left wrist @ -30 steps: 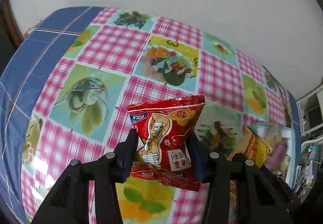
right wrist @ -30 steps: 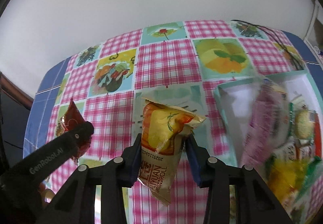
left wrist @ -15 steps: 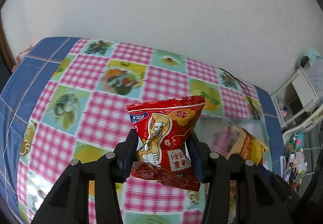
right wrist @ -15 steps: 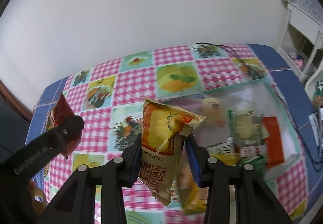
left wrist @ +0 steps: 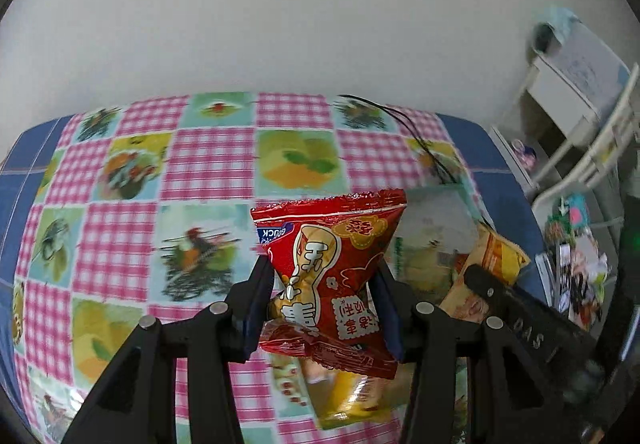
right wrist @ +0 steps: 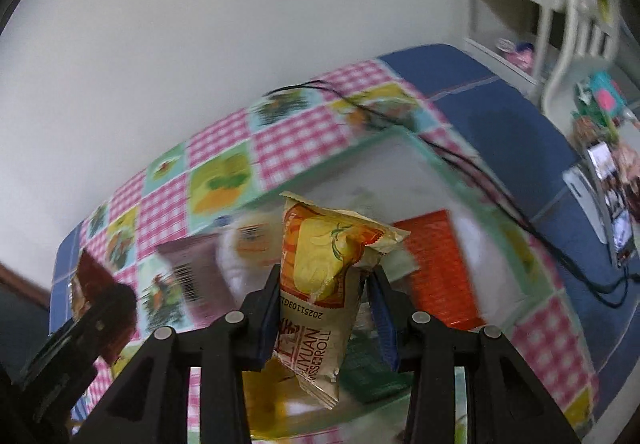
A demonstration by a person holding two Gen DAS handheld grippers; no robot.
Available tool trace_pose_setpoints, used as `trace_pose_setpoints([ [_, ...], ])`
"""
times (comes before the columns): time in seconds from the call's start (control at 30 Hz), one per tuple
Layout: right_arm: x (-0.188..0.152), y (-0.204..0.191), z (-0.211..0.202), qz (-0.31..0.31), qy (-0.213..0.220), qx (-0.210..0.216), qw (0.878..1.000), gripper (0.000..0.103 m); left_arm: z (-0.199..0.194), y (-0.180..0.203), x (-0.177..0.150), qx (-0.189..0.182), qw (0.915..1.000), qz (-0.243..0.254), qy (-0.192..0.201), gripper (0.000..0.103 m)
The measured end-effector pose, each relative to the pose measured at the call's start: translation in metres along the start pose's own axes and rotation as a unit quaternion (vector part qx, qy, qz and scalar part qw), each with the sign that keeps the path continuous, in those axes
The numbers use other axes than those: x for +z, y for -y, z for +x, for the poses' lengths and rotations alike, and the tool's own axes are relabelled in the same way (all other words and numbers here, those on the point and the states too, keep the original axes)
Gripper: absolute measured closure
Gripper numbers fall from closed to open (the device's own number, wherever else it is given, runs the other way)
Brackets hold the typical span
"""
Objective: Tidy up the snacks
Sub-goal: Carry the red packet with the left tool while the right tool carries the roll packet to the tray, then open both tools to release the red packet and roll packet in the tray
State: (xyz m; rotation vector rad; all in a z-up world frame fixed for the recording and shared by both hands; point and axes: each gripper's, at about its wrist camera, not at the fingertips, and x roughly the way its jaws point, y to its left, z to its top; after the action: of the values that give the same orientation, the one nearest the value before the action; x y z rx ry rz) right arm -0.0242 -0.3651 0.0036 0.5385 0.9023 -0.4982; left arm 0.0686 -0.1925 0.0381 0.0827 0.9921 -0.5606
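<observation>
Snacks are gripped in both tools, held above a table spread with a pink-check and fruit-print tablecloth (left wrist: 208, 168). From the left wrist view, the left gripper (left wrist: 322, 308) has its jaws pressed against the two sides of a red snack packet (left wrist: 332, 276), which stands upright between them with its crimped top edge flaring wide above the fingers and its lower end folded forward below. Just to the right, the right gripper's finger (left wrist: 516, 312) crosses the corner of the picture with a yellow packet behind it. Beneath both lies a pale green tray (left wrist: 436, 192), its contents blurred. A black cable (left wrist: 416, 132) trails over the cloth behind the tray. From the right wrist view, the right gripper (right wrist: 324, 308) is closed narrowly on a yellow roll packet (right wrist: 320, 284), tilted slightly with its torn-looking top leaning right. Below it the tray's rim (right wrist: 436, 160) frames several blurred packs, among them an orange-red packet (right wrist: 436, 264) and a mauve one with a barcode (right wrist: 192, 276). The left gripper's finger (right wrist: 80, 332) shows at lower left, the red packet behind it.
</observation>
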Motion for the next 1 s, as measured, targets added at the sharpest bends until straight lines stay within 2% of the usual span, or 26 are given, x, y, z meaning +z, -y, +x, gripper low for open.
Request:
trace_pose_setpoints([
  [0.23,0.011,0.04,0.012,0.016,-0.006,-0.027,0.999,0.06,0.025,0.041,-0.006,-0.022,0.9987,0.043,-0.018,0.053],
  [0.5,0.01,0.041,0.024,0.008,-0.018,-0.03,0.999,0.059,0.045,0.049,-0.01,-0.022,0.998,0.048,-0.036,0.052],
  [0.57,0.01,0.039,0.024,0.005,-0.018,-0.029,0.999,0.059,0.045,0.047,-0.009,-0.025,0.9981,0.042,-0.038,0.048],
  [0.6,0.01,0.038,0.023,0.004,-0.018,-0.029,0.999,0.057,0.044,0.046,-0.009,-0.025,0.9981,0.04,-0.038,0.041],
  [0.67,0.01,0.036,0.022,-0.002,-0.018,-0.029,0.999,0.053,0.041,0.043,-0.009,-0.027,0.9982,0.037,-0.038,0.039],
  [0.73,0.009,0.033,0.018,-0.003,-0.017,-0.026,1.0,0.041,0.035,0.04,-0.007,-0.027,0.9985,0.031,-0.036,0.035],
  [0.83,0.007,0.03,0.013,-0.006,-0.015,-0.026,1.0,0.039,0.021,0.031,-0.005,-0.026,0.999,0.022,-0.028,0.026],
  [0.97,0.0,0.021,0.004,-0.019,-0.014,-0.029,0.999,0.038,0.005,0.015,-0.004,0.007,0.9998,0.012,-0.013,0.021],
  [1.0,-0.003,0.017,0.002,-0.024,-0.015,-0.03,0.999,0.038,0.001,0.009,-0.005,0.019,0.9997,0.011,-0.008,0.014],
])
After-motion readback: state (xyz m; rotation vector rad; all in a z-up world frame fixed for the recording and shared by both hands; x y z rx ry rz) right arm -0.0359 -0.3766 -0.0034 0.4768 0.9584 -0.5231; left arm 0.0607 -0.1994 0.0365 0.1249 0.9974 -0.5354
